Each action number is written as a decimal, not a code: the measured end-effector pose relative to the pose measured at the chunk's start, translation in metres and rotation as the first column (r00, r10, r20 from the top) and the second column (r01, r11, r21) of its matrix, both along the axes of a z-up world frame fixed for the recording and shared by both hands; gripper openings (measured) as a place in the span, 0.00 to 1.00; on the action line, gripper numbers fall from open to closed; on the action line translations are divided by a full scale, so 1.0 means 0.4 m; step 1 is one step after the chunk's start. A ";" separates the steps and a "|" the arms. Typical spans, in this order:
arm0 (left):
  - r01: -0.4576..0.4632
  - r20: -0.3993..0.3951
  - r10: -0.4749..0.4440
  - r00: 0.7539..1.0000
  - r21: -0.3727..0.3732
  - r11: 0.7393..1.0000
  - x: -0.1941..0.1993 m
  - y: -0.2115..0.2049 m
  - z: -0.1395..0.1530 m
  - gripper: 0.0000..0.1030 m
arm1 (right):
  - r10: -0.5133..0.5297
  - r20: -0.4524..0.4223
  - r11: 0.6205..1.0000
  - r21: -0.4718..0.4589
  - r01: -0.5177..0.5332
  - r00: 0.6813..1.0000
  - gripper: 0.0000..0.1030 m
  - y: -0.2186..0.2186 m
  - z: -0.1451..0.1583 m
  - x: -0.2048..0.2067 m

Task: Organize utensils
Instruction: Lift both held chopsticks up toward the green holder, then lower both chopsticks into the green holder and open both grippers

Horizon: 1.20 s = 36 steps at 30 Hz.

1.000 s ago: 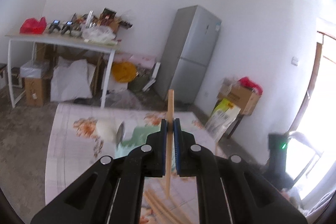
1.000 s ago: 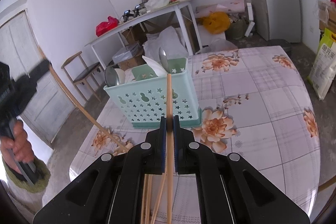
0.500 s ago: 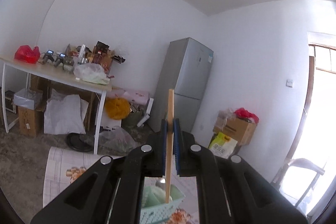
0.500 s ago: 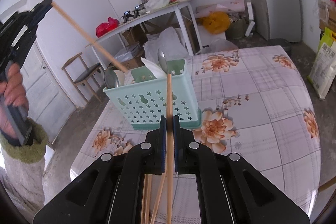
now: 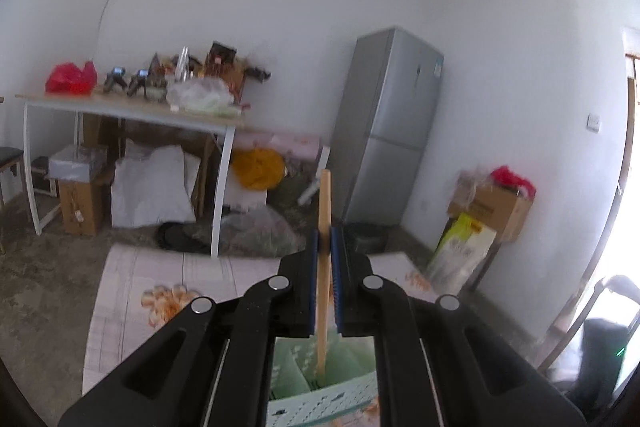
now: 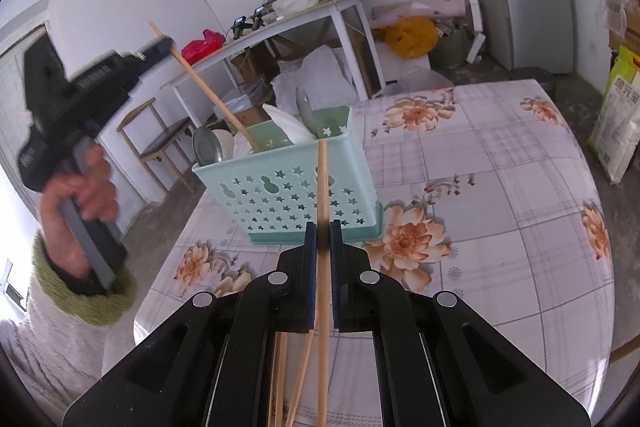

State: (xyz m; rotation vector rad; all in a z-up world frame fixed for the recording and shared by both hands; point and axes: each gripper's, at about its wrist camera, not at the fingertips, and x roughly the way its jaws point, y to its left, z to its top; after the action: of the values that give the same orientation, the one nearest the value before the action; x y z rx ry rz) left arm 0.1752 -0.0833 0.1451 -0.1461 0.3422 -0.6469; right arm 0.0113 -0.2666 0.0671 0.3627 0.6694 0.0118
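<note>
My left gripper [image 5: 324, 255] is shut on a wooden chopstick [image 5: 323, 267] whose lower end dips into the mint-green utensil basket [image 5: 320, 395]. In the right wrist view the left gripper [image 6: 160, 47] is at the left, holding that chopstick [image 6: 216, 103] slanted into the basket [image 6: 288, 187]. My right gripper [image 6: 323, 239] is shut on another chopstick [image 6: 322, 227], in front of the basket. Spoons [image 6: 306, 111] and a white scoop [image 6: 288, 125] stand in the basket.
Several loose chopsticks [image 6: 284, 379] lie on the floral tablecloth [image 6: 500, 227] under my right gripper. Behind are a cluttered white table [image 6: 320, 11], a fridge [image 5: 388, 131], a chair [image 6: 160, 143] and boxes [image 5: 496, 207].
The left gripper has swung its chopstick up off the table and lowered its tip into the basket. The right gripper has not moved.
</note>
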 end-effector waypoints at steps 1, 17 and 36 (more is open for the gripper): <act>0.004 -0.015 -0.003 1.000 0.021 1.000 0.006 -0.008 -0.020 0.06 | 0.000 0.001 1.000 0.000 0.000 1.000 0.04 0.001 0.001 0.000; -0.048 -0.015 0.049 0.999 0.044 0.998 -0.073 0.056 -0.079 0.40 | -0.021 0.057 1.000 -0.020 0.022 0.998 0.04 -0.012 0.055 -0.023; -0.054 -0.126 0.070 0.990 0.122 0.991 -0.180 0.120 -0.189 0.94 | 0.104 0.353 0.995 -0.036 -0.098 0.930 0.04 -0.020 0.355 0.051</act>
State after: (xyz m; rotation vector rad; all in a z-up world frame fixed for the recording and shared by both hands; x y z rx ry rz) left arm 0.1034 -0.0352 0.0693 -0.0852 0.4993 -0.5549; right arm 0.0319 -0.2745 0.2091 0.2982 0.3290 0.1661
